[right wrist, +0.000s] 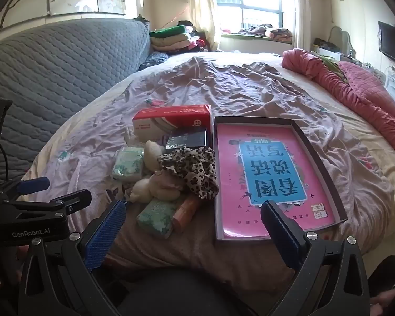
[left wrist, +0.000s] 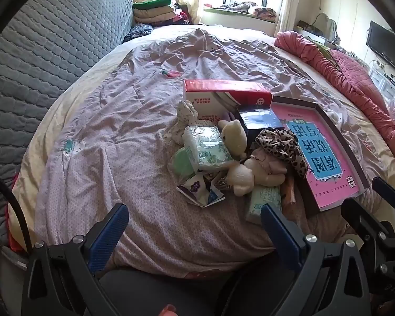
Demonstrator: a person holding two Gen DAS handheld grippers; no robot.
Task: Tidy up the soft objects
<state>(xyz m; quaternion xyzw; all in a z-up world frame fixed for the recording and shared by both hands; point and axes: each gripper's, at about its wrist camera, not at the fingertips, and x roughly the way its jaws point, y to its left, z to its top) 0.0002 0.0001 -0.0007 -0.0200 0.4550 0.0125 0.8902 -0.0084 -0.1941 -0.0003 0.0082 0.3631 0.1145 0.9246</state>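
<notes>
A heap of soft things lies on the bed's mauve sheet [left wrist: 123, 121]: a cream plush bear [left wrist: 239, 163] [right wrist: 150, 187], a leopard-print scarf [left wrist: 281, 147] [right wrist: 194, 168], green tissue packs [left wrist: 210, 150] [right wrist: 127, 167] [right wrist: 158, 217], a dotted cloth [left wrist: 184, 121] and small sachets [left wrist: 200, 192]. To their right a shallow dark tray [right wrist: 324, 166] holds a pink book [left wrist: 326, 155] [right wrist: 263, 173]. My left gripper [left wrist: 194, 218] hangs open over bare sheet in front of the heap. My right gripper [right wrist: 194, 218] is open too, between the heap and the tray's near edge. Neither holds anything.
A red-and-white box [left wrist: 223, 92] [right wrist: 171, 121] and a dark box [left wrist: 258, 118] [right wrist: 187, 138] lie behind the heap. A crumpled pink quilt [left wrist: 355, 79] [right wrist: 355, 87] runs along the bed's right side. A grey padded headboard [left wrist: 39, 65] bounds the left. Folded clothes [right wrist: 171, 39] are stacked at the far end.
</notes>
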